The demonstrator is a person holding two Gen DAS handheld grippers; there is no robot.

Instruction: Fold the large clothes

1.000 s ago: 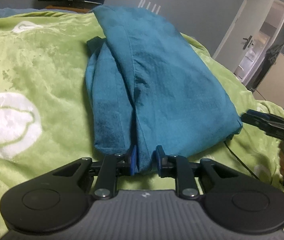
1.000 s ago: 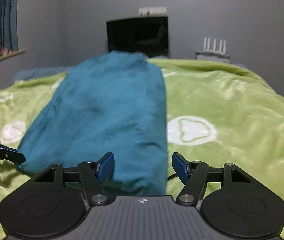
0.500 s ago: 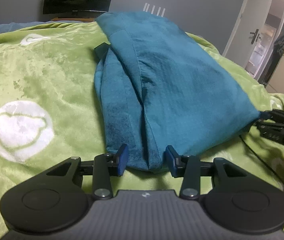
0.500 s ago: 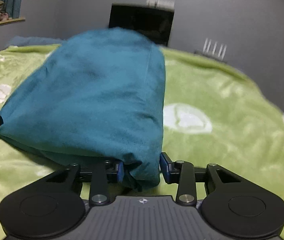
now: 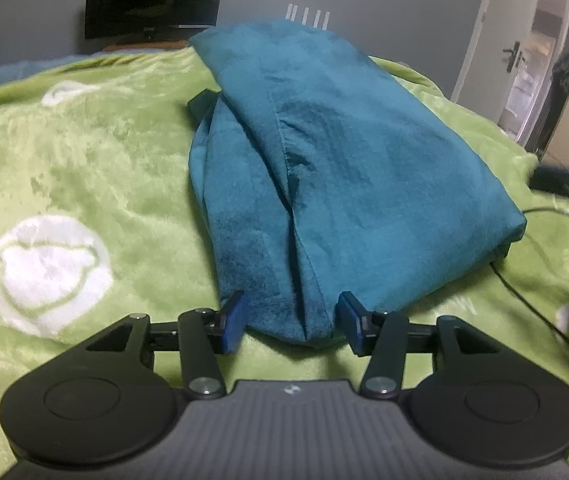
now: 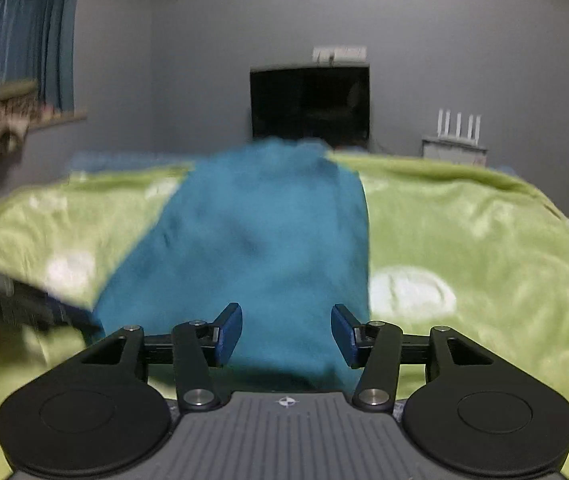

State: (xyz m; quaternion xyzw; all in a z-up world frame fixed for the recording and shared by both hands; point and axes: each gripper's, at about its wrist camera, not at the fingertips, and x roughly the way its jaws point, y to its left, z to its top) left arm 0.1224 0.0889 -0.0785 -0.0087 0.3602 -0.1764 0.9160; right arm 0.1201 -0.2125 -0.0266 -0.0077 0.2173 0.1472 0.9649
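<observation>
A teal garment point(image 5: 344, 168) lies folded in a long stack on the green blanket point(image 5: 84, 152). My left gripper point(image 5: 290, 326) is open, its blue pads either side of the garment's near corner without pinching it. In the right wrist view the same garment point(image 6: 260, 248) stretches away from me, blurred. My right gripper point(image 6: 286, 334) is open at the garment's near edge and holds nothing. The left gripper shows as a dark blur at the left edge of the right wrist view point(image 6: 36, 304).
The blanket has white bear patches point(image 5: 44, 268). A black cable point(image 5: 524, 296) runs over it at the right. A dark TV point(image 6: 310, 102) and a white router point(image 6: 456, 136) stand by the grey wall. A door point(image 5: 504, 40) is at the far right.
Both grippers opened and let go of the garment's near corners. The right gripper drew back and rose a little; the garment dropped flat onto the blanket.
</observation>
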